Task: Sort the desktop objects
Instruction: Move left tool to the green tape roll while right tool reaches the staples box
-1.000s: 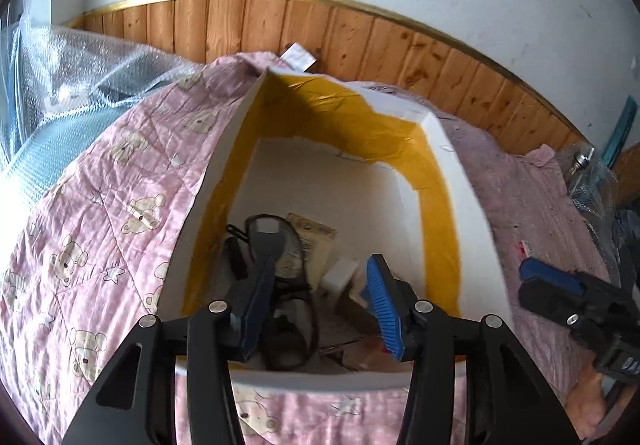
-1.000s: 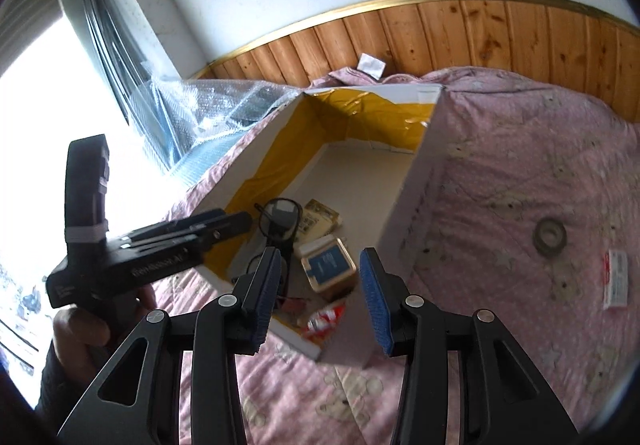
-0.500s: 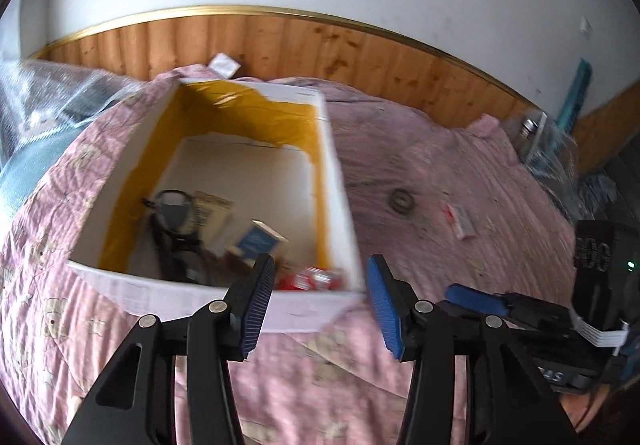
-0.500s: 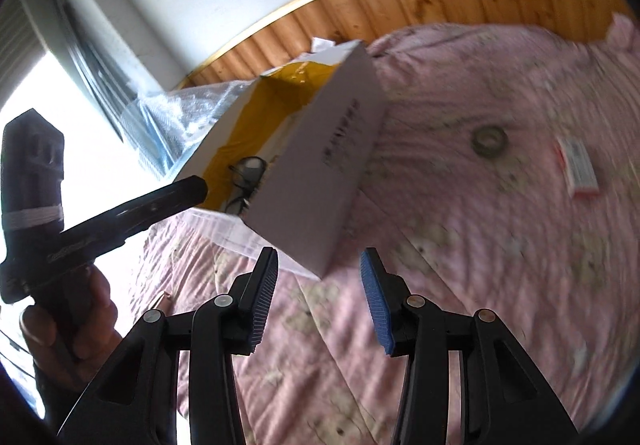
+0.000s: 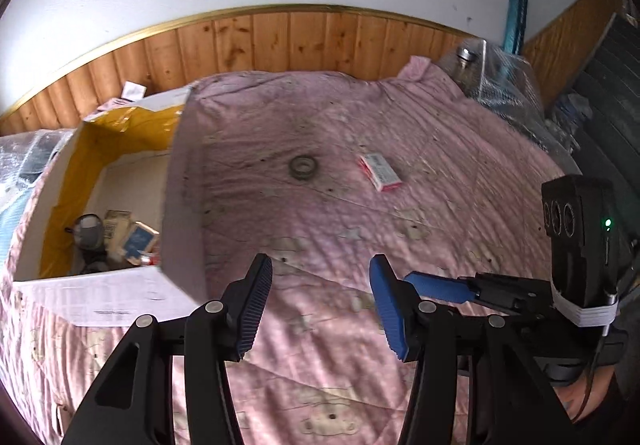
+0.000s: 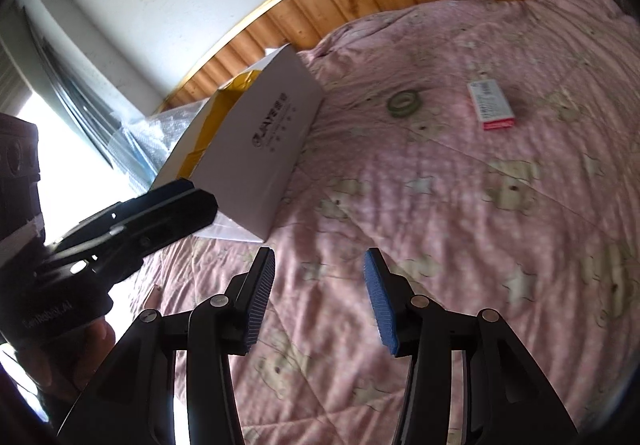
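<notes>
— Both grippers have swung away from the box since a moment ago; a second back the left gripper [image 5: 320, 305] was right over it, looking down at the glasses, and now the white box [image 5: 182, 205] sits off to the left of its jaws.

— And the jaws themselves?

— Wide apart on the left, nothing between the blue pads, only pink quilt [image 5: 360, 213] under them. The right gripper [image 6: 318, 297] is the same: spread, empty, hovering over bare quilt.

— What is in the box?

— From the left wrist view, glasses [image 5: 89, 231] at the near corner, a small blue-faced packet [image 5: 138, 241] beside them and something tan behind; the rest is too small to tell. The inside walls are lined with yellow tape.

— Anything left out on the quilt?

— Two things, both well ahead of the jaws. A roll of tape [image 5: 303, 166] lies flat, straight beyond the left jaws, and a red-and-white carton [image 5: 379, 172] lies just to the right of it. In the right wrist view the roll [image 6: 404, 101] is ahead and slightly right, the carton [image 6: 491, 105] further right, and the box wall [image 6: 272, 149] stands ahead to the left.

— Are the two grippers close?

— Side by side; the right one's blue finger [image 5: 436, 288] shows just right of the left jaws.
</notes>
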